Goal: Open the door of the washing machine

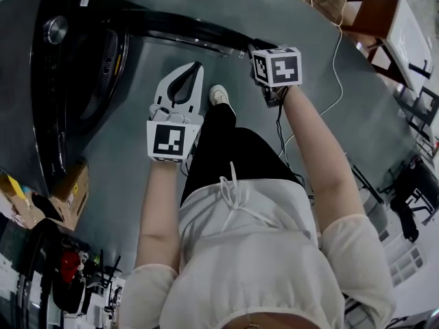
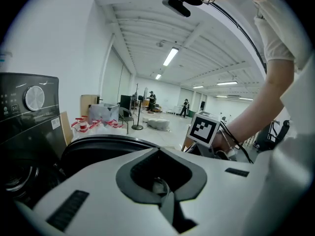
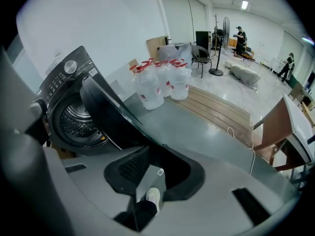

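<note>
right gripper on door edge, drum partly hidden

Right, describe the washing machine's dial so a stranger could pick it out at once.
Find the black washing machine against the white wall. Along its top runs a dark control panel, and the dial sits on it: the only round silver knob there, far smaller than the drum opening below.

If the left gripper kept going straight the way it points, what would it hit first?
Most likely the open washing machine door, whose dark rim lies just beyond the left gripper; depth is hard to judge.
</note>
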`<state>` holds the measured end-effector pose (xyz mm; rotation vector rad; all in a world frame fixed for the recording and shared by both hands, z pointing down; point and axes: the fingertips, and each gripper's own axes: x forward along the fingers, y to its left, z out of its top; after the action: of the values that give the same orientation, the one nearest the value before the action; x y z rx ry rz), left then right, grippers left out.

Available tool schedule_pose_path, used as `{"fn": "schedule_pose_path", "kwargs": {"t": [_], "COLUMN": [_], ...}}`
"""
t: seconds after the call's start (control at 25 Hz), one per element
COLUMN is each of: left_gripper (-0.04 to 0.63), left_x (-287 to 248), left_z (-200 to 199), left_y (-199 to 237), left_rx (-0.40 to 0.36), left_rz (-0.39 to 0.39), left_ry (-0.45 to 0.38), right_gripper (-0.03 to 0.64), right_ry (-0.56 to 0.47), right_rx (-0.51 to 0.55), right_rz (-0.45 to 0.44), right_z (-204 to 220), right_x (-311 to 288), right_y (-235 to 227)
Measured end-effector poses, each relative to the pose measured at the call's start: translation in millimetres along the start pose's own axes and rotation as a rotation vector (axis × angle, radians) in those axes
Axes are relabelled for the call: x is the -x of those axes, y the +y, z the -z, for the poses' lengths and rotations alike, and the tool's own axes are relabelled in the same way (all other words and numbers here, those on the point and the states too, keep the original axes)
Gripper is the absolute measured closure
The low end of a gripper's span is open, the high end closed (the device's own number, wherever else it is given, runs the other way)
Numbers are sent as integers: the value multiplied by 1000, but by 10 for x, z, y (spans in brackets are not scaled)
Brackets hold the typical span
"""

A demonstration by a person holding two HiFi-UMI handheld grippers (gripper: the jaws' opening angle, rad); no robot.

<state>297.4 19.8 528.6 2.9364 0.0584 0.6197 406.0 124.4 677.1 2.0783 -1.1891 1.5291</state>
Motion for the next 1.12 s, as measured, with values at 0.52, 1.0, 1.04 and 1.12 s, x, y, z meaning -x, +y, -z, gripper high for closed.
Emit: {"fn": "schedule_pose_path", "kwargs": {"t": [0.52,1.0,1.04,1.12], "left_gripper": [574,574,574,574], "left_x": [-43,146,183,267], "left_z": [31,-11,-32,-98], "left_y": [72,159,155,149], "left_rx": [30,63,67,75], "left_rz": [0,-67,-77,-104], "left_ry": [7,17,19,20], "right_gripper": [568,612,612,612], "right_ry": [-43,-43,-56,-92], "right_rx": [-93,-40,1,100], "right_rz": [61,61,45,13], "right_z": [-405,-450,-477,-560], "right_x": [-148,37,94,222], "right_y": [-344,-248,-163,26]}}
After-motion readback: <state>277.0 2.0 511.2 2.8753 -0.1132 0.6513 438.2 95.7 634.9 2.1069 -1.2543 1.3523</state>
